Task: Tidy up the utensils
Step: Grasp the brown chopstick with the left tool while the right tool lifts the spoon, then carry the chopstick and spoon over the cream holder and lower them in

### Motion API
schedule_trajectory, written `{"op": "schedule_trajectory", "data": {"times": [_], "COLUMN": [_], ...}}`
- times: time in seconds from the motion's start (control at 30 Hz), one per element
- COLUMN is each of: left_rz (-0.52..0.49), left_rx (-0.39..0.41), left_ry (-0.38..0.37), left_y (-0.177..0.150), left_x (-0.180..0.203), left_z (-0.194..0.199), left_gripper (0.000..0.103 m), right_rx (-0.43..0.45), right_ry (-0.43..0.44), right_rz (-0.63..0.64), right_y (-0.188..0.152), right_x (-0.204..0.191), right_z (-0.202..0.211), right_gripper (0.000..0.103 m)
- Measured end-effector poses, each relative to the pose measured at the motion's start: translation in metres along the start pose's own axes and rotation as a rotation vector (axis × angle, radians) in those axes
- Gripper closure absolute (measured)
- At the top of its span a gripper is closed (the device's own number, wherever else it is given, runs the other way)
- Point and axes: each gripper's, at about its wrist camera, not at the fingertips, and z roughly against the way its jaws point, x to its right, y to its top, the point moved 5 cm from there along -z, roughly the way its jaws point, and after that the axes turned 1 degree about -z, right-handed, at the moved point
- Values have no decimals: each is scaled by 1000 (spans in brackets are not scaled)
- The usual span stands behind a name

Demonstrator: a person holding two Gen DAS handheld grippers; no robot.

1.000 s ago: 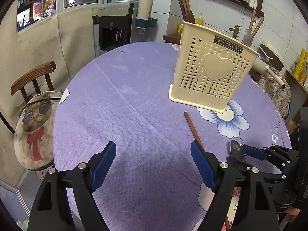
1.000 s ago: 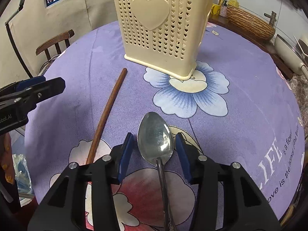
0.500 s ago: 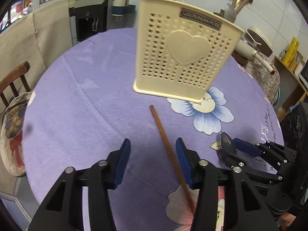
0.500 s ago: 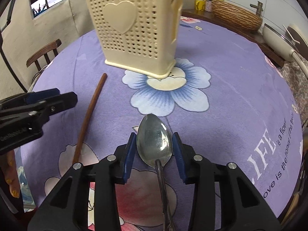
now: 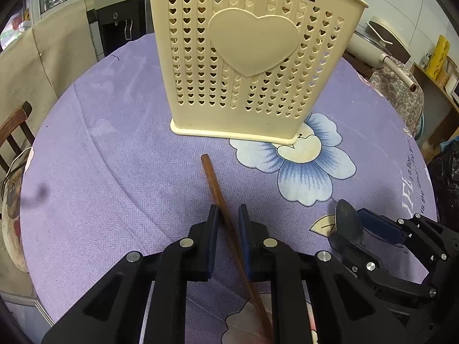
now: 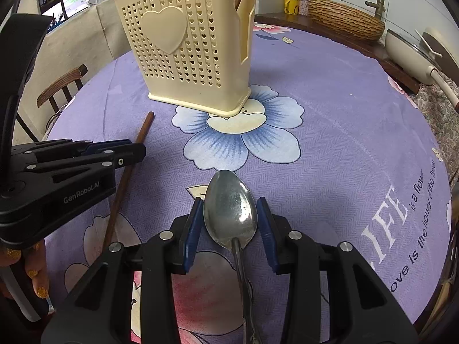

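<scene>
A cream perforated utensil holder [image 5: 252, 57] [image 6: 186, 51] with a heart on its front stands on the purple flowered tablecloth [image 5: 114, 189]. A brown wooden chopstick [image 5: 212, 177] [image 6: 145, 127] lies in front of it. My left gripper [image 5: 228, 209] [image 6: 137, 150] is closing on the chopstick, which crosses slantwise between the pads and touches both. My right gripper [image 6: 229, 203] [image 5: 348, 218] is shut on the bowl of a metal spoon [image 6: 229, 209] [image 5: 347, 220], whose handle runs back under the gripper.
A wooden chair [image 5: 14, 126] [image 6: 61, 84] stands at the table's left edge. A side counter at the back right carries a woven basket [image 6: 344, 20] and a cream pan [image 6: 410, 54]. A hand [image 6: 34, 281] grips the left tool.
My left gripper moved forward and right over the chopstick, sank a little, and its jaws went from wide open to narrow around the stick. The right gripper kept its hold on the spoon.
</scene>
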Motion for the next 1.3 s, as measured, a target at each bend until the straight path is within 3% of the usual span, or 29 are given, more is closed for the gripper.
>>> {"op": "schedule_trajectory", "data": {"times": [0.83,1.13,1.3], "left_rz": [-11,15,36], "left_rx": [7,28,69], "left_ry": [-1,-15,-30], "left_y": [8,11,15], "left_x": [1,-5,-10], "left_z": [-5,1,18], "left_gripper": [95,96,96], "right_rx": [1,19,72], "right_ry": [-23,10,47], "right_rz": [16,-9,-31], "right_y": [0,2,8], "right_x": [-5,-1,-1], "right_z": [-1,0,9], "right_gripper": [64,64,64]}}
